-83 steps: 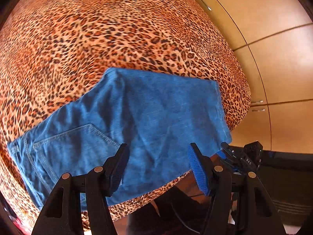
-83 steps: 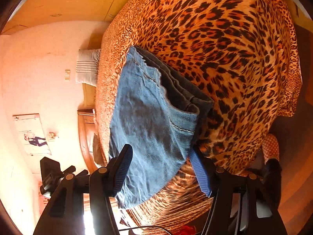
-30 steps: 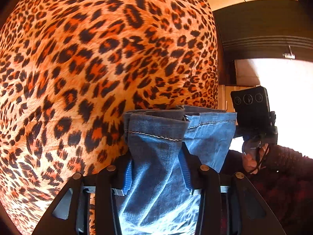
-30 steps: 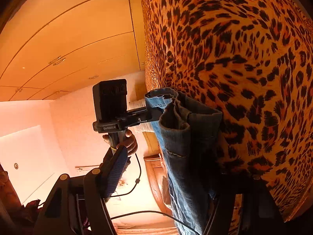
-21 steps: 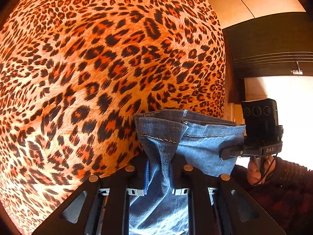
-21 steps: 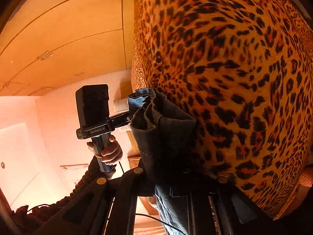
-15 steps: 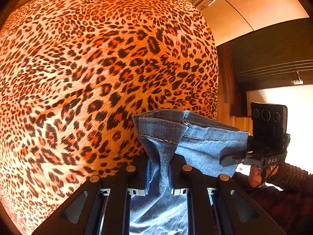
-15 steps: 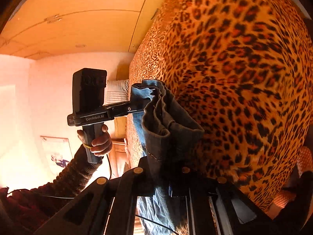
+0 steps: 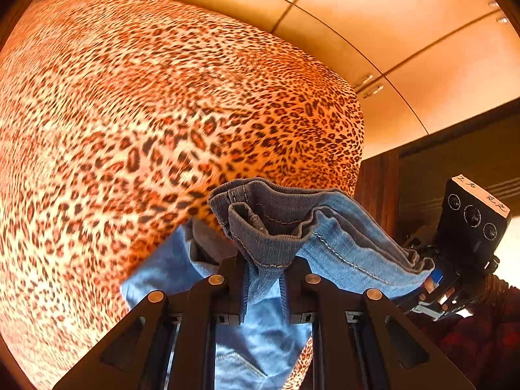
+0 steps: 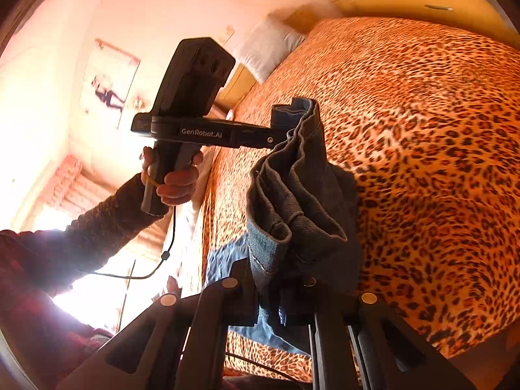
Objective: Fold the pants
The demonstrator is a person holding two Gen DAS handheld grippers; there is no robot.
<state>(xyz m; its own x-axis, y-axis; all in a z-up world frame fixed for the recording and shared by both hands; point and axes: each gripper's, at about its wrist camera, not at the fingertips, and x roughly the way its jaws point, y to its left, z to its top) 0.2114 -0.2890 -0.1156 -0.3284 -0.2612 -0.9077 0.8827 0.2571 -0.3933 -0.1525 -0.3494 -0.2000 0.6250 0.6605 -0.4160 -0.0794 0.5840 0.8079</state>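
The blue denim pants (image 9: 338, 237) hang bunched between my two grippers, lifted above the leopard-print bed (image 9: 130, 97). My left gripper (image 9: 264, 279) is shut on one corner of the folded edge; the rest of the pants drapes down onto the bed below it. My right gripper (image 10: 279, 295) is shut on the other corner of the pants (image 10: 302, 201). Each gripper shows in the other's view: the right one (image 9: 435, 279) at the far end of the denim edge, the left one (image 10: 286, 130) likewise.
Wooden wardrobe doors (image 9: 406, 32) stand behind the bed. A white pillow (image 10: 266, 45) lies at the head of the bed (image 10: 422, 130), beside a pale wall with a picture (image 10: 107, 87). A dark panel (image 9: 455, 169) is at the right.
Both grippers closed on the near edge of the flat pants, then lifted it up and forward over the bed. The cloth now hangs bunched between them, higher than half a second ago.
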